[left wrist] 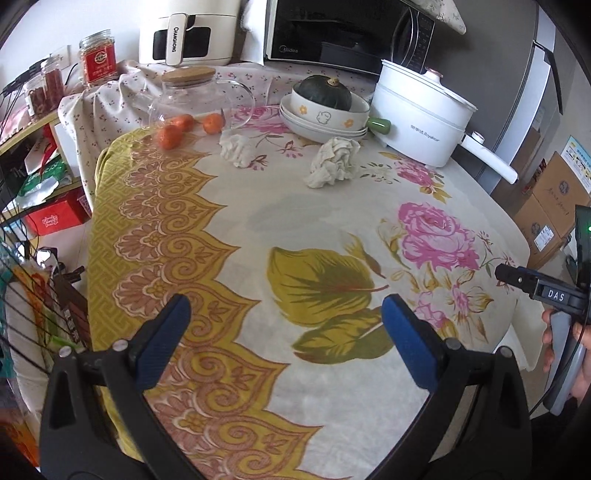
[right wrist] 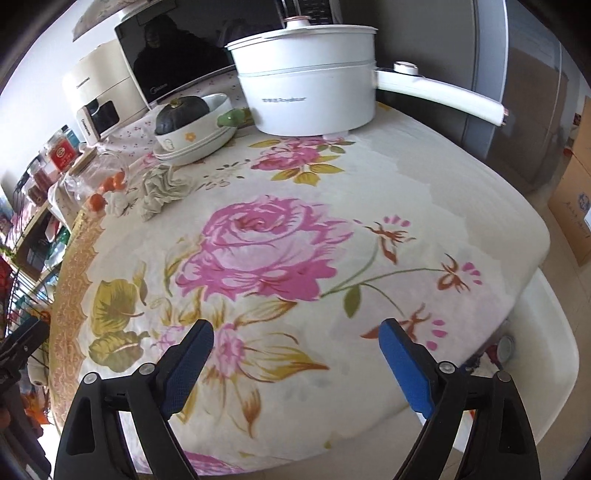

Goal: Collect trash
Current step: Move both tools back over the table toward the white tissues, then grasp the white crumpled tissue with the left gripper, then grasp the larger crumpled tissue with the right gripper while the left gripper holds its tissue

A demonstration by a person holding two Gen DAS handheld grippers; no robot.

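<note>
Both blue-padded tools, left tool [left wrist: 286, 306] and right tool [right wrist: 295, 332], hang spread wide and empty over the floral-clothed worktop [left wrist: 332, 236]; 2 crumpled white paper wads [left wrist: 332, 162] [left wrist: 236, 149] lie far off beside the stacked white bowls [left wrist: 321, 118]

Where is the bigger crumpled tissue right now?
In the left wrist view, the bigger crumpled tissue lies far across the table, just before the stacked bowls, left of the white pot.

A home kitchen: a microwave [left wrist: 332, 33], an electric pot [left wrist: 421, 110], stacked bowls [left wrist: 325, 118] and a floral tablecloth [left wrist: 295, 229].
</note>
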